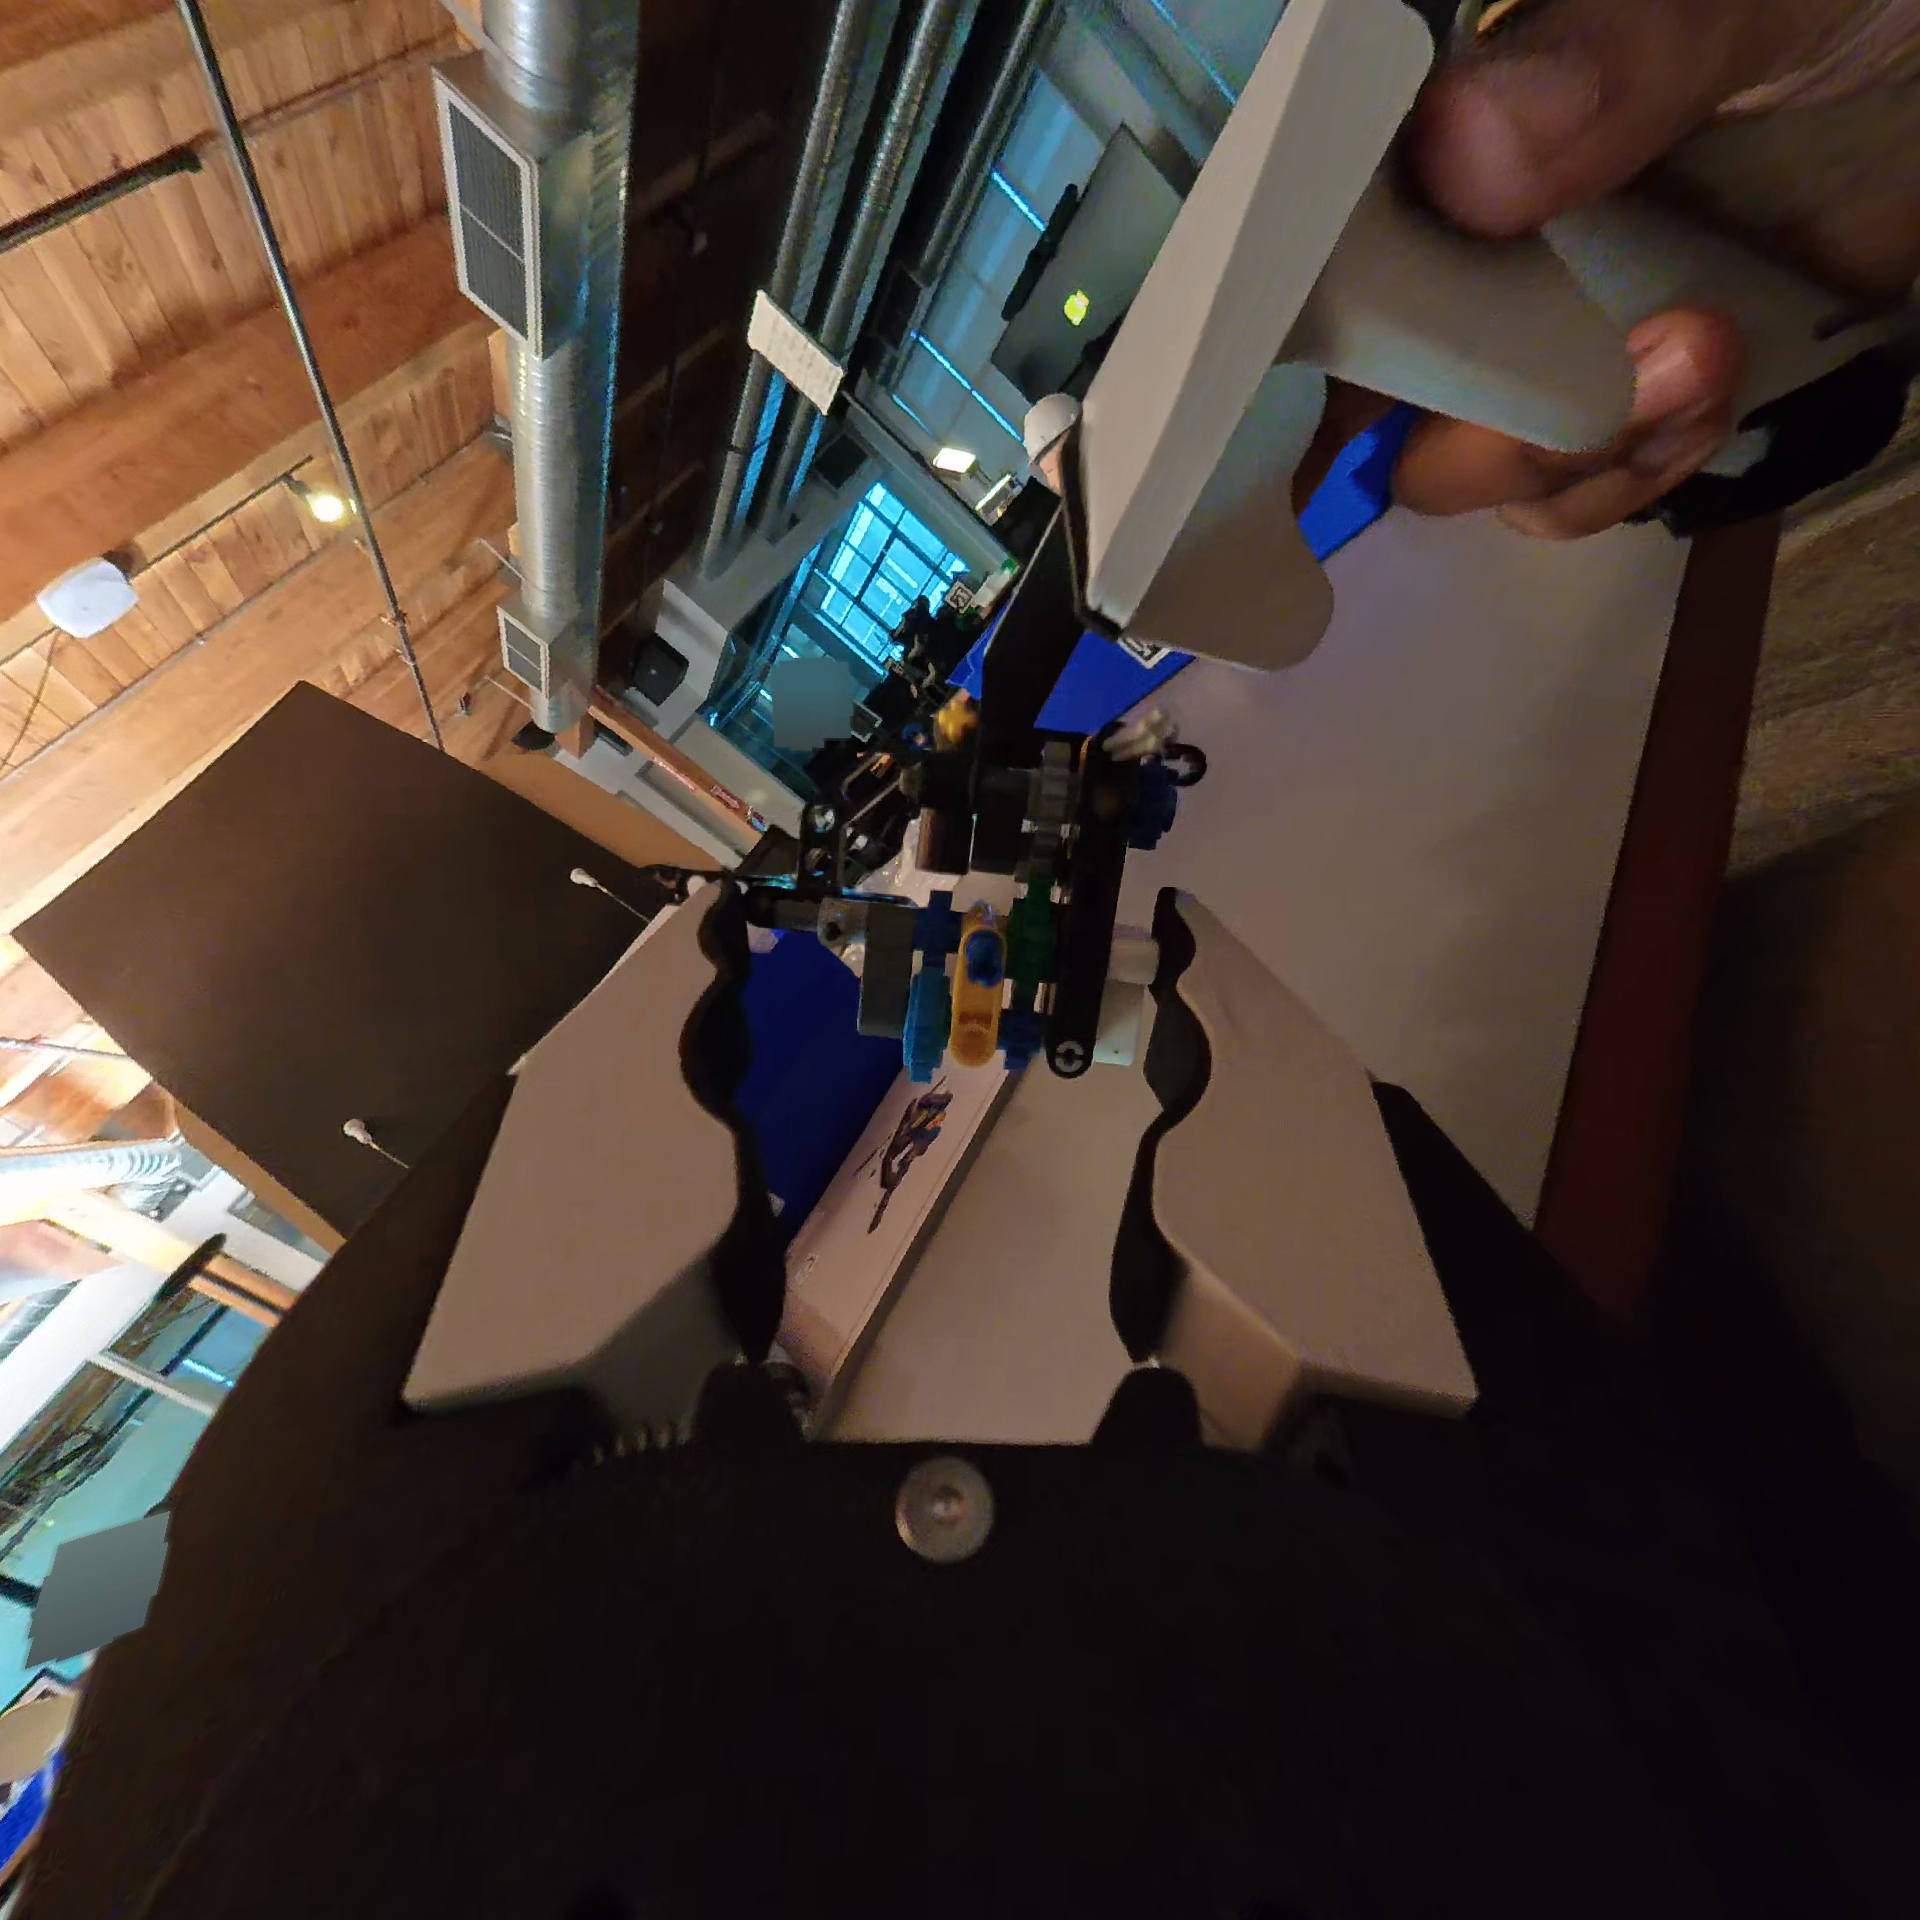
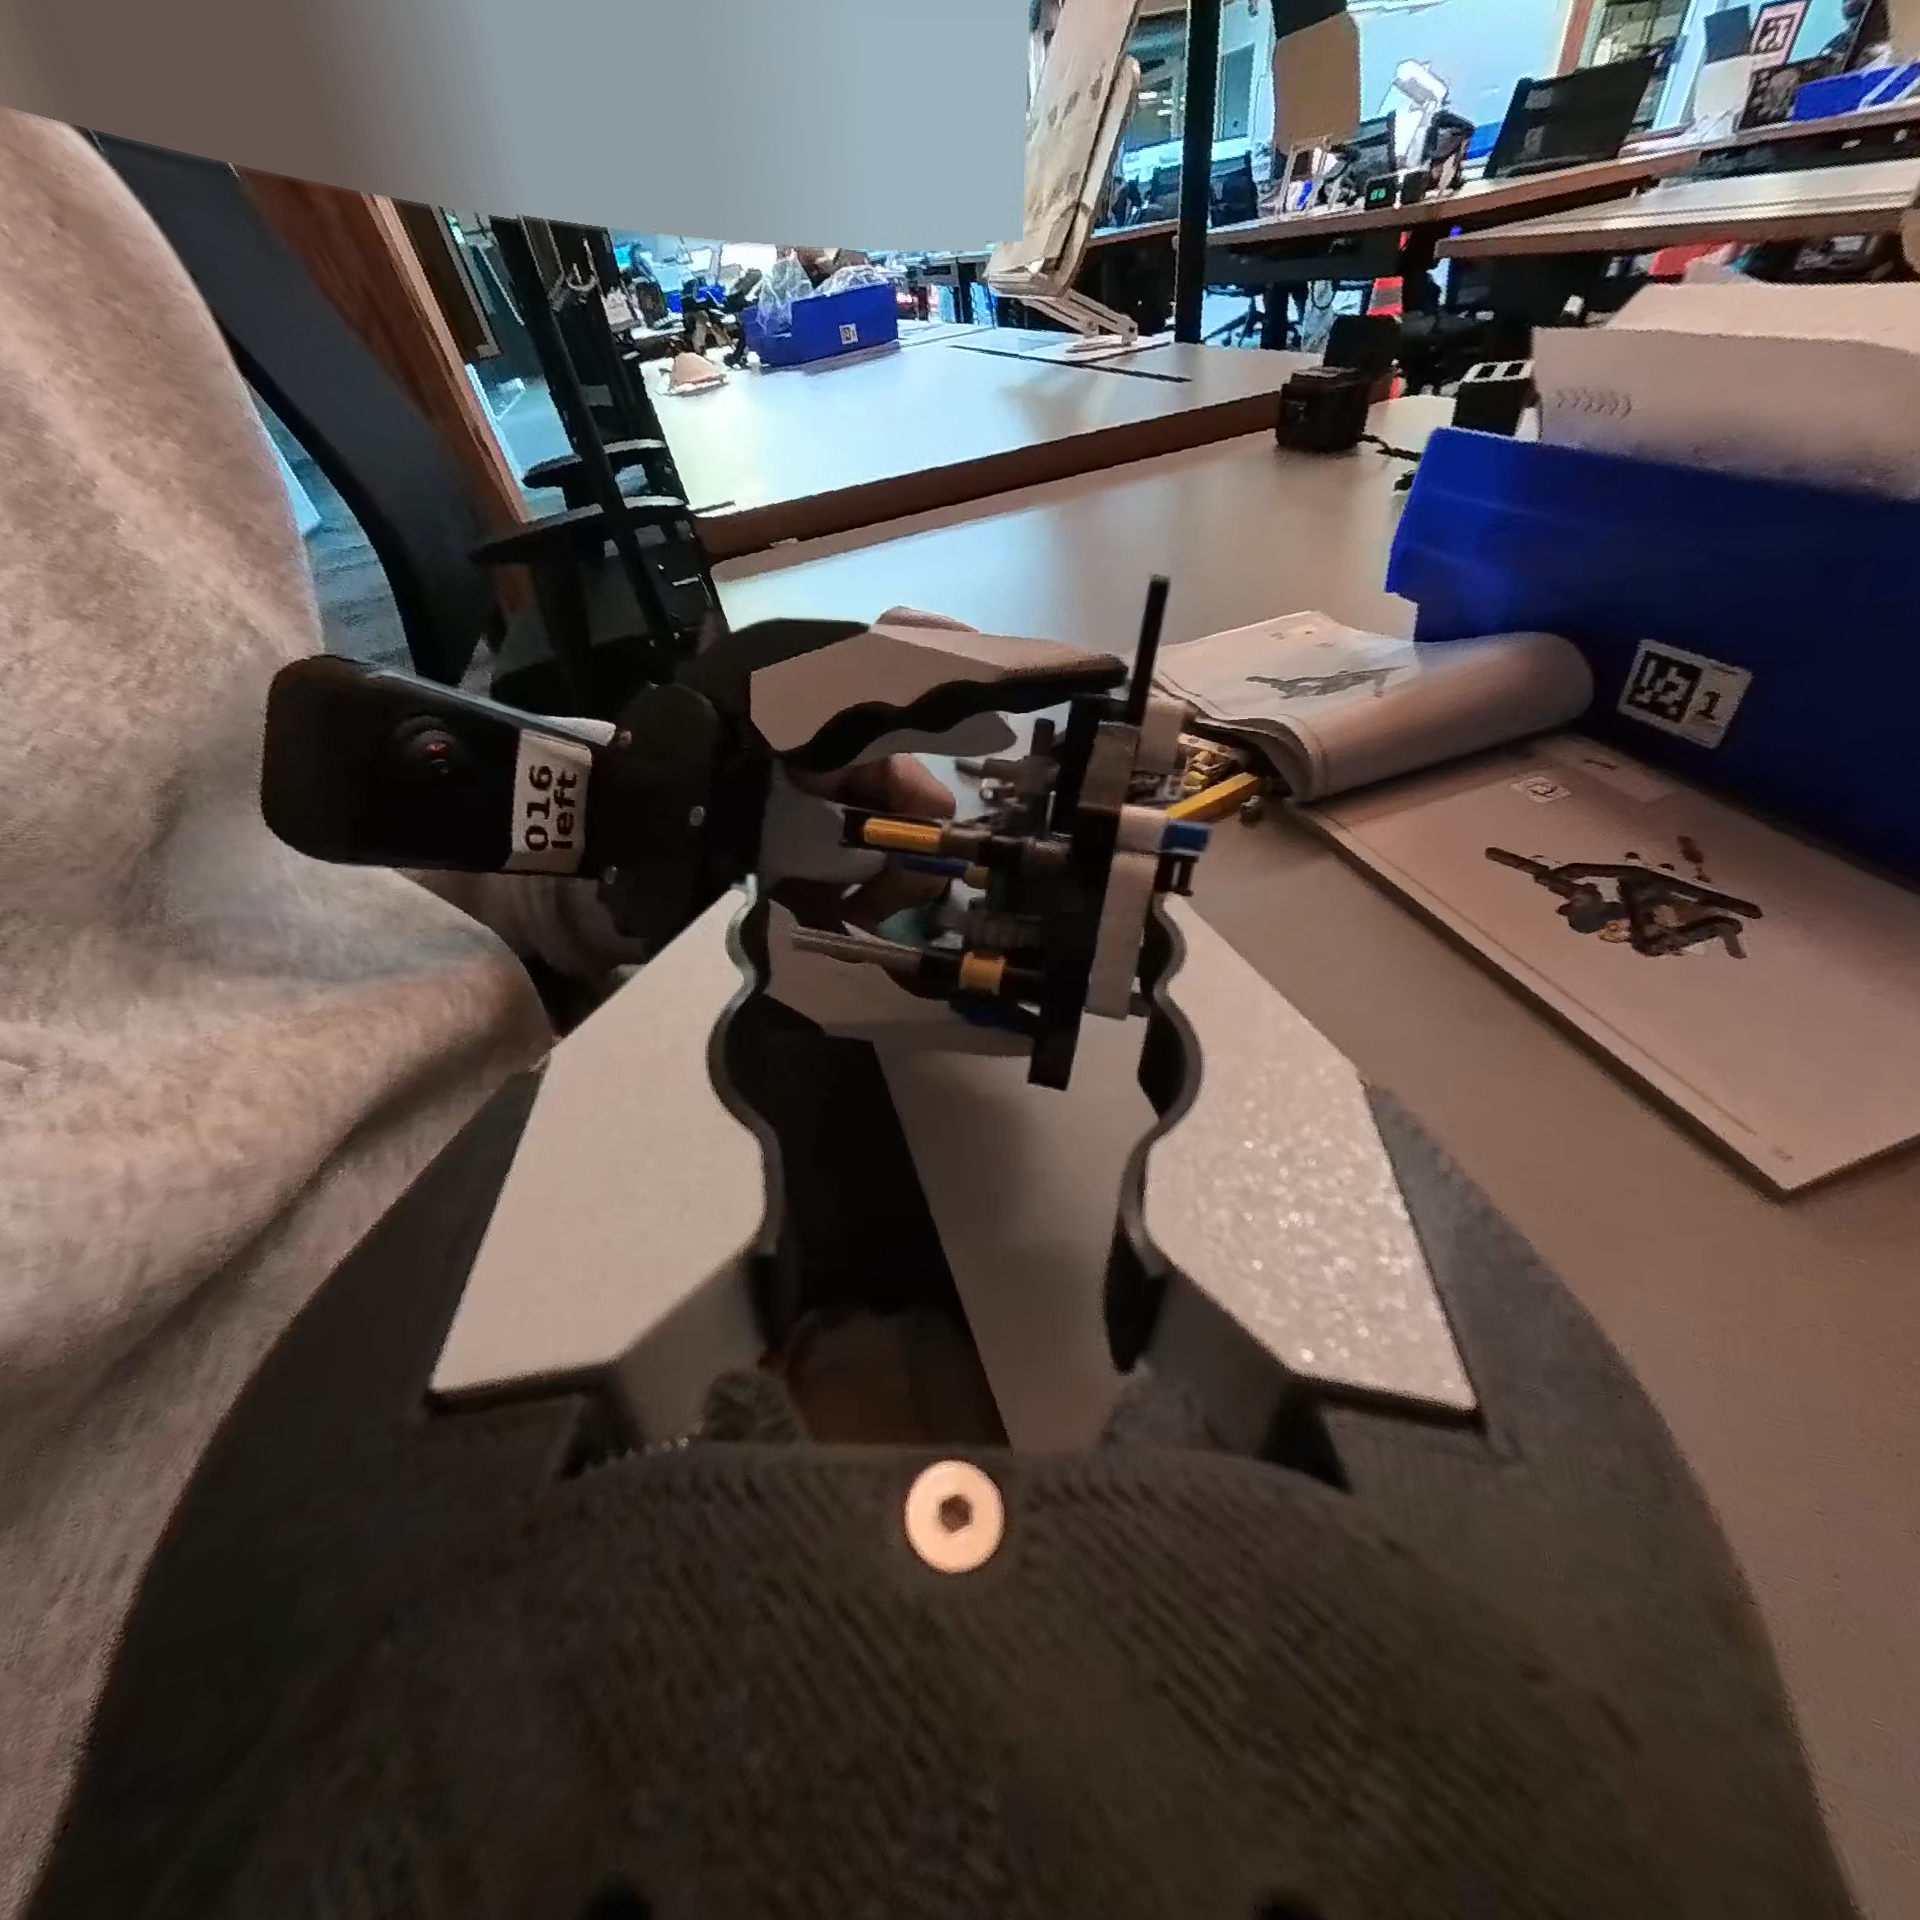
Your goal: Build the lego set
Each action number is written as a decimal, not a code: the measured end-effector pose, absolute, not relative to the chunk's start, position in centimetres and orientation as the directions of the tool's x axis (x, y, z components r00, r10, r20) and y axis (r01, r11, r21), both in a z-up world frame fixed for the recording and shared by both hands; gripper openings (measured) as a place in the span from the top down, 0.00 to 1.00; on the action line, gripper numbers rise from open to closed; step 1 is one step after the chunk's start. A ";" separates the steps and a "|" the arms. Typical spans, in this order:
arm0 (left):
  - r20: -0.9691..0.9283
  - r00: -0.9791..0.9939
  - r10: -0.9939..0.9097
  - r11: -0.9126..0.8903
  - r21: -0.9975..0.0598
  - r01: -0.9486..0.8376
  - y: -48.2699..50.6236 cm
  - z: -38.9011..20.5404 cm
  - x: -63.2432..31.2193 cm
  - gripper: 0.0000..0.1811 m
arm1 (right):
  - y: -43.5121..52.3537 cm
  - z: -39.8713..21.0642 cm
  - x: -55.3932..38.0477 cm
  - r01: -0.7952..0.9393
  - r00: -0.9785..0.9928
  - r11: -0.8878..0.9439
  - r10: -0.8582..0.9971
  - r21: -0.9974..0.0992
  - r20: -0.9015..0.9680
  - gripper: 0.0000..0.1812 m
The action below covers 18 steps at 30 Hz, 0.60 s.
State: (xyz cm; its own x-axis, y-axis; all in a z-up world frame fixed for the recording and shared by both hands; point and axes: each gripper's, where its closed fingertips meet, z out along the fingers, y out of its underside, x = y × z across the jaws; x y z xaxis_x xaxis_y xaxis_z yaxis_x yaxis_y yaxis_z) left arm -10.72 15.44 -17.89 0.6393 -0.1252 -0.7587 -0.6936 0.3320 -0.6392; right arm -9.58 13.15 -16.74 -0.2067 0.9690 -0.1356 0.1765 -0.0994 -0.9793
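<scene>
- Left tool [image 2: 1049,821], rolled on its side: fingers wide apart, one lego assembly [image 2: 1049,883] between them; contact not discernible.
- Right tool [image 2: 951,997]: spread, tips flanking the same assembly from 6 o'clock, contact unclear.
- Two printed instruction sheets: one flat [image 2: 1621,935] at 3 o'clock, one curled booklet [image 2: 1403,696] at 1 o'clock.
- One blue bin [image 2: 1662,582] on the worktop [image 2: 1299,499].

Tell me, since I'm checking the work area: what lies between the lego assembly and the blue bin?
In the right wrist view, a curled instruction booklet lies between the black-framed lego assembly and blue plastic bin.
</scene>
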 end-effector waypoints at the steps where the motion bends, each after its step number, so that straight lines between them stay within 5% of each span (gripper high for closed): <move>1: -0.761 0.638 -0.117 0.328 -0.636 -0.699 15.5 -17.9 -10.8 0.58 | 13.1 -16.7 -9.6 0.177 -0.202 -0.088 0.971 -0.980 -0.124 0.59; 12: -0.779 0.623 -0.078 0.286 -0.616 -0.734 16.0 -18.1 -11.2 0.58 | 13.6 -18.0 -10.7 0.259 -0.074 0.044 0.997 -0.965 0.026 0.54; 18: -0.780 0.621 -0.077 0.286 -0.614 -0.736 16.0 -18.1 -11.2 0.58 | 13.9 -18.0 -10.6 0.264 -0.050 0.060 0.998 -0.963 0.048 0.60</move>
State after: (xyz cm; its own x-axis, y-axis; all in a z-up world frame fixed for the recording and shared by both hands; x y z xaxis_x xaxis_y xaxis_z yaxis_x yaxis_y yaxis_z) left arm -11.19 15.98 -18.08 0.6211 -0.0771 -0.7799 -0.7356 0.2861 -0.6141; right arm -10.59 13.90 -18.00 -0.0502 0.9976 0.0481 0.2642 0.0597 -0.9626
